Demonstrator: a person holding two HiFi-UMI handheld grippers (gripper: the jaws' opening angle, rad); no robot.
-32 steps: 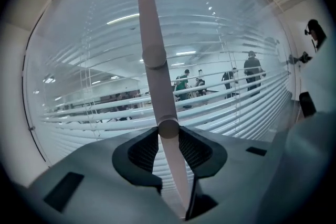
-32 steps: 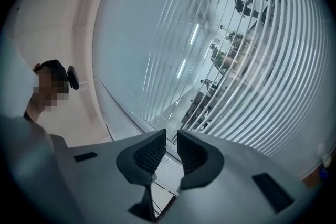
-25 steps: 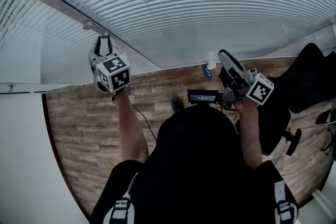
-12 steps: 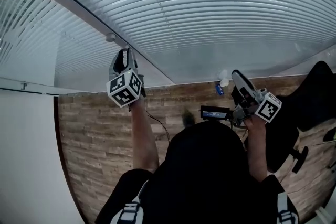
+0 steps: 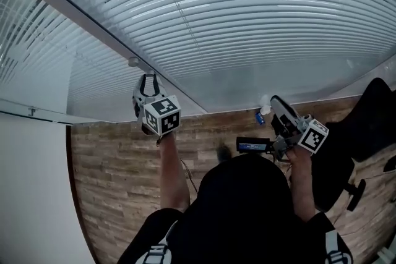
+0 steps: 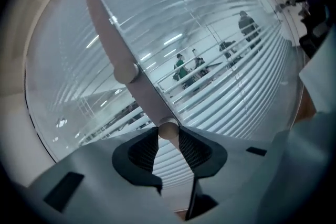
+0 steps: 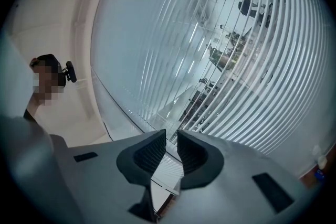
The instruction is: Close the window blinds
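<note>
Two grippers are in your hands, both raised toward the window. Your left gripper (image 5: 147, 80) is closed on the wand (image 6: 147, 99). The rod passes between the pads (image 6: 144, 152), with a round knob (image 6: 168, 128) right at the fingertips. From there the wand's long axis rises away from the claw, slanting up and to the left in the left gripper view. Any turning, I judge, has to go about that axis, and your left hand is the one already on it.

Your right gripper (image 7: 171, 139) is well apart to the right. Its jaws stand narrow, with a slim gap and nothing in it, and it points at the blinds (image 5: 247, 21) without touching them.

Farther off, the slats run level. They are tilted enough that people (image 6: 181, 65) in a lit space show through, so the blinds are not yet closed. No container is in view.
</note>
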